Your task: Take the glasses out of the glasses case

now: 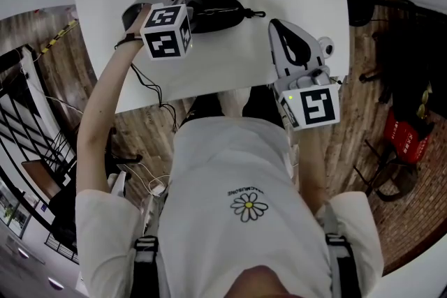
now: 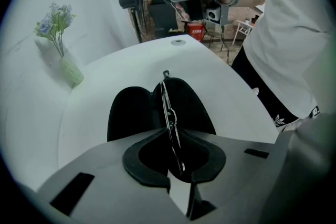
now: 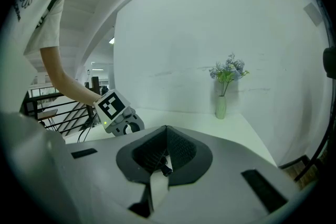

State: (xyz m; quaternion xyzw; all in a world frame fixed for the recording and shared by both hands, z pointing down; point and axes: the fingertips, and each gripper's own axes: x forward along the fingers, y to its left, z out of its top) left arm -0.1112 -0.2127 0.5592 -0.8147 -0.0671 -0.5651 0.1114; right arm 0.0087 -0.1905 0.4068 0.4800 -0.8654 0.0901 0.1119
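Between the jaws of the left gripper ran the thin metal frame of the glasses, seen edge-on. The jaws were clenched on it, with only a sliver of gap left below the pads. Beyond the fingertips the frame stretched away along the seam of the open glasses case, whose two black halves lay spread to either side, one left and one right of the jaw line. Whether the glasses had cleared the case lining could not be told. The case rested on the white bench directly under and ahead of this gripper, which pointed steeply down at it.

Off to the right of the left gripper, well apart from it and from the case, the right gripper hung over the bench's near edge. Its jaws were drawn together on nothing, and it pointed nearly level across the bench top. Ahead of it and to its left, the left gripper showed in the person's hand. Ahead and to its right, a small vase of flowers stood at the far side of the bench against the white wall. From the left gripper, that vase lay far ahead and to the left.
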